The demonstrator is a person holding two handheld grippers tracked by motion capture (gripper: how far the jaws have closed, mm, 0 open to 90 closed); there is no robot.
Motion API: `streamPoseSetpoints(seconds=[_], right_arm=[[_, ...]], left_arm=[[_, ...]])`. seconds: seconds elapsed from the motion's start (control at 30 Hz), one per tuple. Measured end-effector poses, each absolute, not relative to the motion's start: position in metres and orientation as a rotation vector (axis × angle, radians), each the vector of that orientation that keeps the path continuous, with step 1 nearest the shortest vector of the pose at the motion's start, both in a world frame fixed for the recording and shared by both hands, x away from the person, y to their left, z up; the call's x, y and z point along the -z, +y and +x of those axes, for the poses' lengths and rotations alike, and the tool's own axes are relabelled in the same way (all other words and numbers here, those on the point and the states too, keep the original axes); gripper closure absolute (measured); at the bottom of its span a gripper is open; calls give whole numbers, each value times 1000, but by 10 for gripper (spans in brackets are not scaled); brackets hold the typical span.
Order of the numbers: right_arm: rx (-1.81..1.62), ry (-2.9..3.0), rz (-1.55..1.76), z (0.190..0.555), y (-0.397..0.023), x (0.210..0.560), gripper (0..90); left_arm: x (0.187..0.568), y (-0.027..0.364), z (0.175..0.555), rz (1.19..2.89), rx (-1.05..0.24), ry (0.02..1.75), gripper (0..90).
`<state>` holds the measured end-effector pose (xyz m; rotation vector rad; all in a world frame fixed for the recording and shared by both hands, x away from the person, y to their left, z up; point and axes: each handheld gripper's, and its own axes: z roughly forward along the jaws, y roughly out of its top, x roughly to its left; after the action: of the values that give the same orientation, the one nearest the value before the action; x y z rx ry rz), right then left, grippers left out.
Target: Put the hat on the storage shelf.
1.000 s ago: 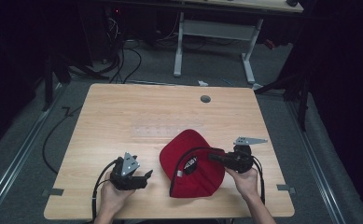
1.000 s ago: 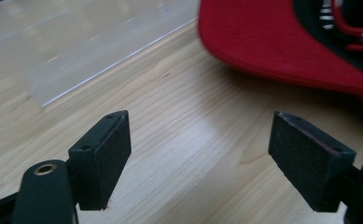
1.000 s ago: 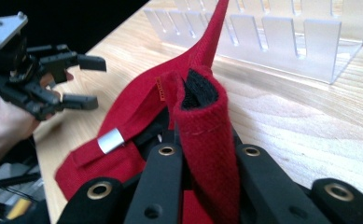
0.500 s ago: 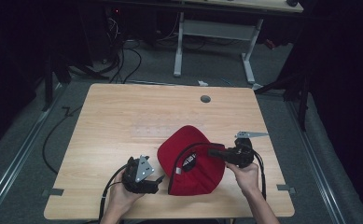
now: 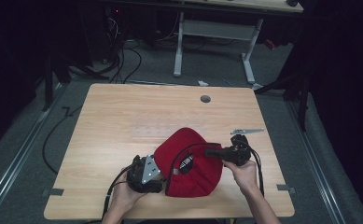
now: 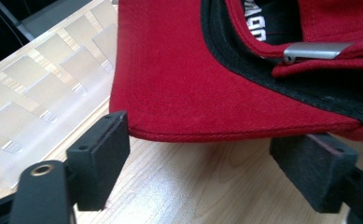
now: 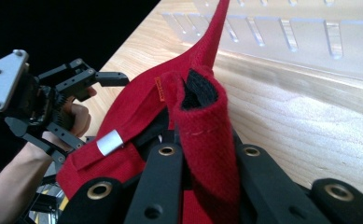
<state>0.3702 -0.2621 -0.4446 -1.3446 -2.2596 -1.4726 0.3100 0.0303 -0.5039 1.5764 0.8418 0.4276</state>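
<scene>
Near the front edge of the table (image 5: 123, 116), the left gripper (image 6: 207, 172) stands released, with the brim of the red cap (image 5: 188, 161) just above its jaws. The right gripper (image 5: 216, 152) is clenched on the cap's rear band, lifting it.

Red cap (image 5: 188, 161), upturned, on table

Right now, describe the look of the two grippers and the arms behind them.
Both grippers are black linkage frames with brass-ringed pivot holes. The left gripper ends in blocky black pads. Each carries a grey three-cornered plate and trails a black cable, as does the right gripper. The forearms are bare, with no sleeves in sight.
</scene>
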Motion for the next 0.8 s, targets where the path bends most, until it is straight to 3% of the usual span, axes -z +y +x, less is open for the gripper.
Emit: streamPoseSetpoints(seconds=[0.37,0.8], right_arm=[[1462,-2239,-1334,372,-259,443,855],[1448,-2183,-1312,378,-254,439,854]], left_arm=[[500,29,310,1590,-468,828,365],[505,28,310,1606,-479,819,356]])
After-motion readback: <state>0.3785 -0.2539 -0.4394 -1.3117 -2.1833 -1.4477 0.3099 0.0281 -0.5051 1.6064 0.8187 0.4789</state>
